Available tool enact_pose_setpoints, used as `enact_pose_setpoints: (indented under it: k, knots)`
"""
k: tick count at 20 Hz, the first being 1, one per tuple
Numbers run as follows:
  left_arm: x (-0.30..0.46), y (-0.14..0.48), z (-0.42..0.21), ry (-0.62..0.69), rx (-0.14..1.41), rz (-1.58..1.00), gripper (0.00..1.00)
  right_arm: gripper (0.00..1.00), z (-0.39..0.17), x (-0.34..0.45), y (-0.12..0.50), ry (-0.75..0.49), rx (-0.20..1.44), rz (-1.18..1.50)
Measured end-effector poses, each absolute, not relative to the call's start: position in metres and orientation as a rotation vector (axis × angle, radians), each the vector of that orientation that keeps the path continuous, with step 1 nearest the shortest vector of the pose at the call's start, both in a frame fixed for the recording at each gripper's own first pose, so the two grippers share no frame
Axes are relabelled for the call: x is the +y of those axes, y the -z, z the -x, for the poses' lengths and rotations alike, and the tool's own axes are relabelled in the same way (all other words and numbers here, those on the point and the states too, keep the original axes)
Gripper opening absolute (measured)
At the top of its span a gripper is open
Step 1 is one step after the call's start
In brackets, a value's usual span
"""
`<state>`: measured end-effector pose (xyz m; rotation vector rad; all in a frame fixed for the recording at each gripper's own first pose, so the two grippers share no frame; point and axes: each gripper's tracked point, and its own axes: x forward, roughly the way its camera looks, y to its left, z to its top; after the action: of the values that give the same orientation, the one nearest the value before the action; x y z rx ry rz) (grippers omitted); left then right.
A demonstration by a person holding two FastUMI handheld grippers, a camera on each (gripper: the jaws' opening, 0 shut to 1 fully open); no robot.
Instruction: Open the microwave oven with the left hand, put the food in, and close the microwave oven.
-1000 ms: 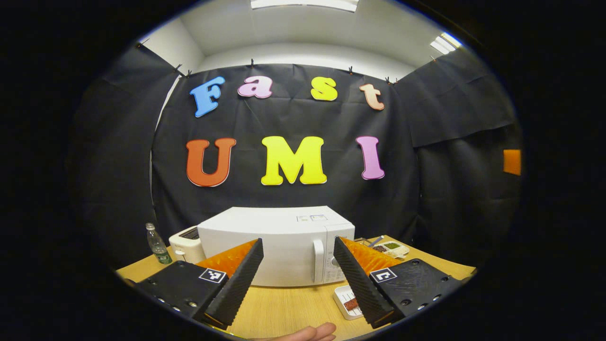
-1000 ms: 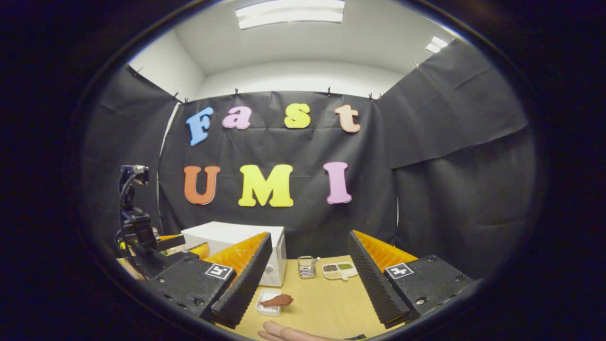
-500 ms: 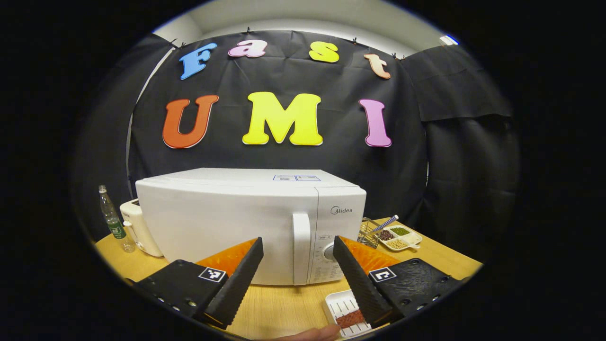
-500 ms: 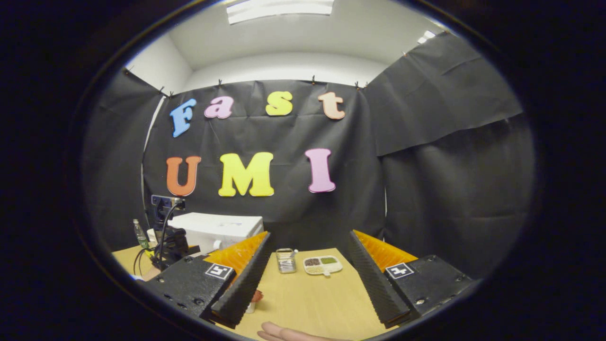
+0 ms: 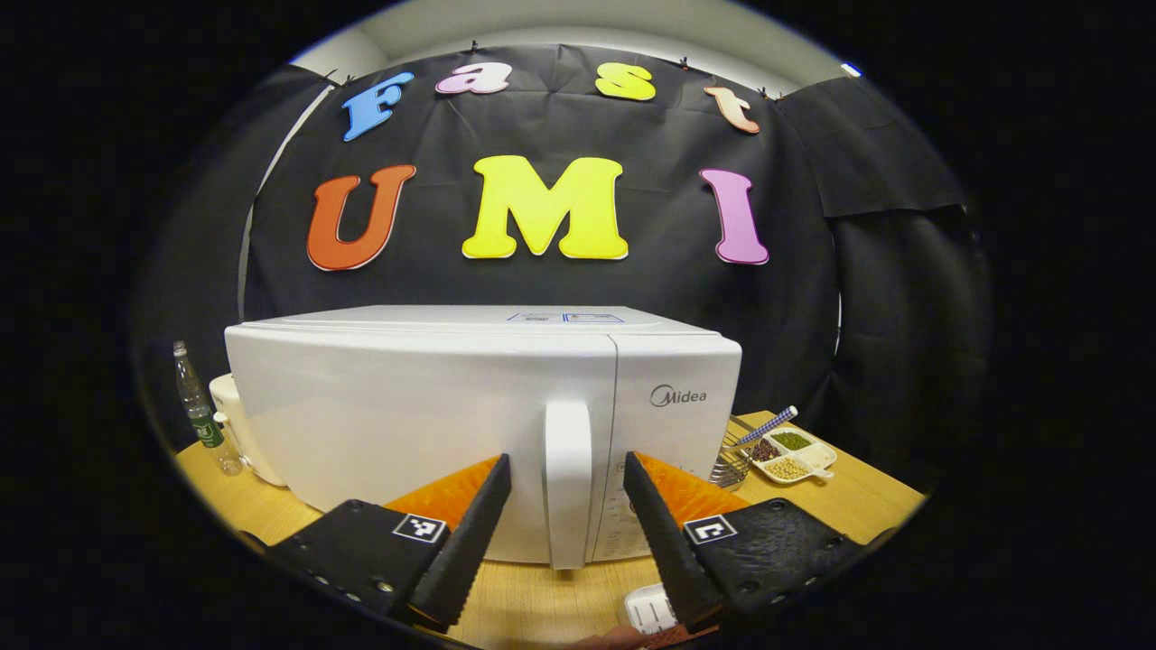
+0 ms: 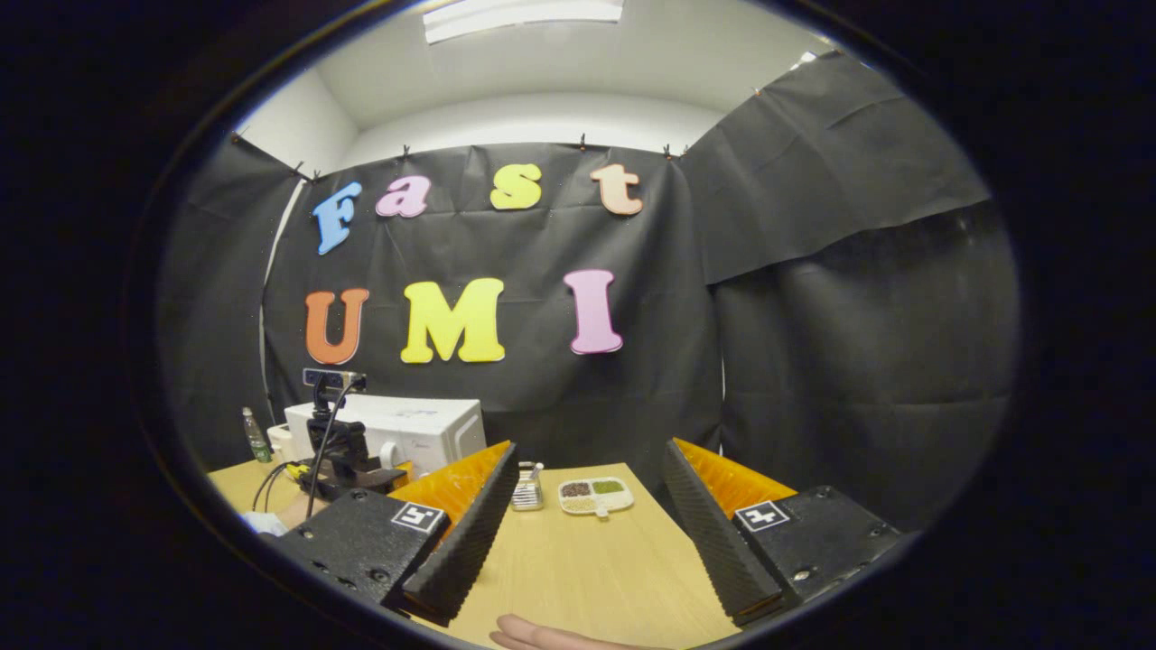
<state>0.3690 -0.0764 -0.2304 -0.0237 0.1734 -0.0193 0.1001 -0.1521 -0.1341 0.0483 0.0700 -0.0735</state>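
Left claw [image 5: 567, 528] released, fingers flanking white vertical door handle [image 5: 568, 483] of white boxy microwave [image 5: 406, 406], frame centre; right claw [image 6: 587, 533] released over wooden bench [image 6: 578, 560].

The microwave [image 5: 479, 424] stands on the bench [image 5: 867, 501], its door shut, its handle [image 5: 568, 483] on the front, right of the door. Left of the microwave, toward the back, sit a toaster [image 5: 233, 424] and a bottle [image 5: 194, 406]. Right of the microwave lie a wire basket [image 5: 733, 456] and a divided dish [image 5: 795, 454]. In front of the microwave, near its right corner, lies a small tray [image 5: 647, 607].
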Motion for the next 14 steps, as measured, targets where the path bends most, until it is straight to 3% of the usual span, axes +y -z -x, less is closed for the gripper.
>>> enact_pose_setpoints:
  k: [1, 2, 3, 4, 6, 7, 9, 10, 14]
  knots:
    - [-0.073, 0.232, -0.371, 0.007, 0.172, 0.021, 0.74, 1.0, -0.101, -0.154, 0.136, 0.076, 0.074, -0.048]
    - [-0.073, 0.231, -0.371, -0.004, 0.157, 0.004, 0.53, 1.0, -0.101, -0.158, 0.138, 0.085, 0.074, -0.053]
    - [-0.073, 0.23, -0.37, 0.0, 0.151, -0.019, 0.61, 1.0, -0.101, -0.162, 0.137, 0.101, 0.069, -0.06]
    - [-0.08, 0.231, -0.372, 0.035, 0.141, -0.014, 0.4, 1.0, -0.101, -0.164, 0.137, 0.111, 0.063, -0.061]
    - [-0.083, 0.236, -0.372, 0.043, 0.158, 0.006, 0.14, 1.0, -0.099, -0.164, 0.138, 0.117, 0.063, -0.062]
    - [-0.081, 0.241, -0.37, 0.045, 0.181, 0.022, 0.24, 1.0, -0.099, -0.162, 0.137, 0.114, 0.065, -0.062]
    - [-0.081, 0.239, -0.369, 0.049, 0.193, 0.037, 0.22, 1.0, -0.095, -0.159, 0.138, 0.107, 0.072, -0.066]
    - [-0.082, 0.239, -0.369, 0.05, 0.197, 0.032, 0.14, 1.0, -0.094, -0.158, 0.138, 0.103, 0.076, -0.066]
    - [-0.083, 0.24, -0.365, 0.078, 0.219, 0.056, 0.14, 1.0, -0.086, -0.157, 0.13, 0.105, 0.068, -0.054]
